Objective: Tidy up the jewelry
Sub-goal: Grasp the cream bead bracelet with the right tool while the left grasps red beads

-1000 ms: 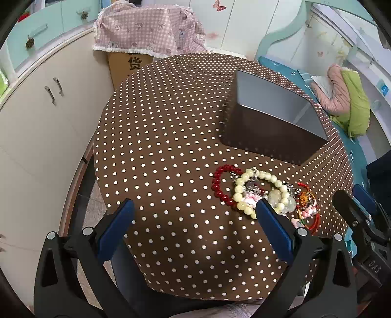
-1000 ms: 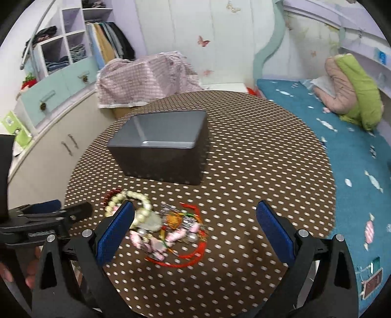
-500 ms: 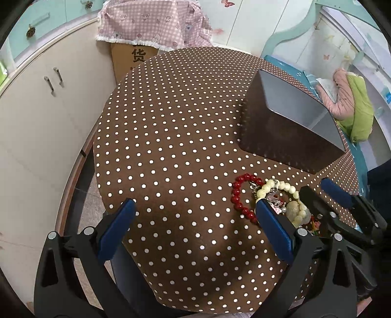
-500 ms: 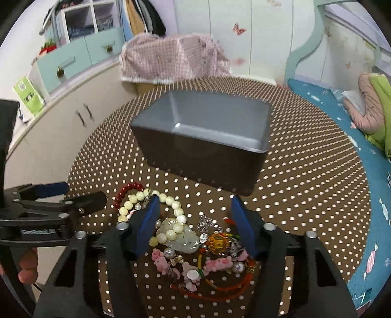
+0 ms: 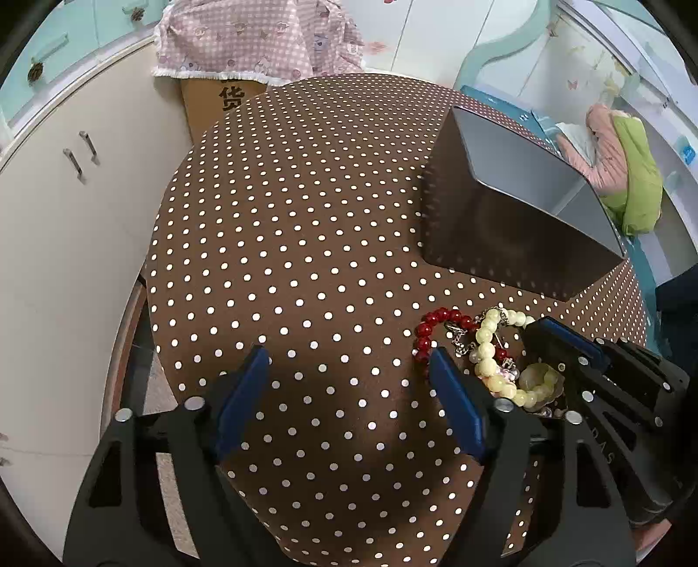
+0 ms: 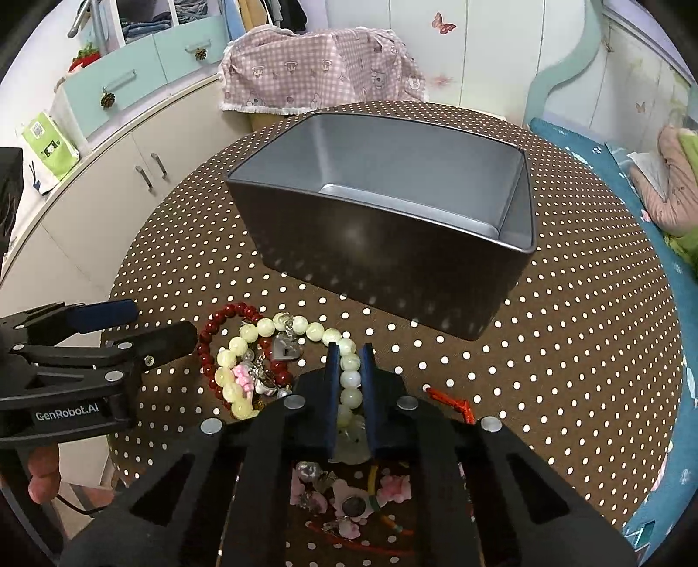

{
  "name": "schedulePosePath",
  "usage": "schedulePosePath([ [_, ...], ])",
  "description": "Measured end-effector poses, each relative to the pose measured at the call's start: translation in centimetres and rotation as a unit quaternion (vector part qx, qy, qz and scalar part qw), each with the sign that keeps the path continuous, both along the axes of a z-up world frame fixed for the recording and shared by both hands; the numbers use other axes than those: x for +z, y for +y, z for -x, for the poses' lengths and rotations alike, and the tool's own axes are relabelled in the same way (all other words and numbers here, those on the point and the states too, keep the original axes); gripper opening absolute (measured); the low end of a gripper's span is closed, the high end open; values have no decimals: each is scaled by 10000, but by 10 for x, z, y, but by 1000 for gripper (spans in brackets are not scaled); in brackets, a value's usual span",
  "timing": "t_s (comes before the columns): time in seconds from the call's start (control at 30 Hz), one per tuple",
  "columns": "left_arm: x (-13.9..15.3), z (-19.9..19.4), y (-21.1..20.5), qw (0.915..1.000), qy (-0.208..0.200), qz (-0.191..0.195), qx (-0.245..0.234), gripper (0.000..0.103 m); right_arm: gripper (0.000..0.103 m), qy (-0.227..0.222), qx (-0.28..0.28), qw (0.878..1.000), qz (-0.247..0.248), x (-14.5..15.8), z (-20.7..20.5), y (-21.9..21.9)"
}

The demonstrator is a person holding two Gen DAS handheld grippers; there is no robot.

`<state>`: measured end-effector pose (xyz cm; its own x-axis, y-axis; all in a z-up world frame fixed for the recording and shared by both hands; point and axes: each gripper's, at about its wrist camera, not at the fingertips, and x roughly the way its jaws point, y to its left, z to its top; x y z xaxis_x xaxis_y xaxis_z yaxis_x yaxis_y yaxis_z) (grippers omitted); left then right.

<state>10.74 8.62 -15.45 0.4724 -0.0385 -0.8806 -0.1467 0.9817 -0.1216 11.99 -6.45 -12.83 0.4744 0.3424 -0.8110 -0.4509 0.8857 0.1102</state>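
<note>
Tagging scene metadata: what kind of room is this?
Most likely a child's bedroom at home. A bed with a teal sheet and curved teal frame sits beside the round table, butterfly stickers dot the white wardrobe doors, and clothes fill open shelves over pastel drawers.

Kid's bedroom: bed (image 6: 610, 174), butterfly-decal wardrobe (image 6: 436, 52), drawers (image 6: 131, 78).

The box (image 6: 392, 266) looks like smooth dark metal with a dull sheen. The tablecloth (image 5: 305, 218) is matt dotted cloth. Pale beads (image 6: 351, 379) and red beads (image 5: 440, 316) are glossy. Gripper pads (image 5: 242, 399) look matt blue.
</note>
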Motion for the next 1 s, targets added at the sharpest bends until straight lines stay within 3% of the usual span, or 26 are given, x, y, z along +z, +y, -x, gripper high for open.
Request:
schedulePosePath([
  [0.2, 1, -6, -12, 9995, 84, -257, -168, 62, 8, -134, -11, 9997, -185, 19, 1, 1],
  [0.6, 1, -20, -33, 9986, 231, -290, -370, 64, 8, -913, 67, 9947, -467, 79, 16, -12],
  [0.67, 3, -22, -35, 9986, 199, -311, -391, 64, 8, -988, -4, 9939, -481, 83, 18, -17],
  [0.77, 6, -24, -39, 9988, 214, -206, -392, 73, 8, -1009, -128, 9934, -522, 83, 17, -24],
  [0.87, 9, -26, -39, 9985, 123, -246, -475, 73, 8, -918, -258, 9941, -512, 77, 16, -31],
  [0.93, 2, -31, -41, 9980, 186, -370, -479, 71, 8, -845, -339, 9946, -489, 73, 14, -34],
  [1.0, -1, -33, -43, 9977, 213, -515, -398, 59, 8, -803, -407, 9948, -474, 71, 13, -36],
])
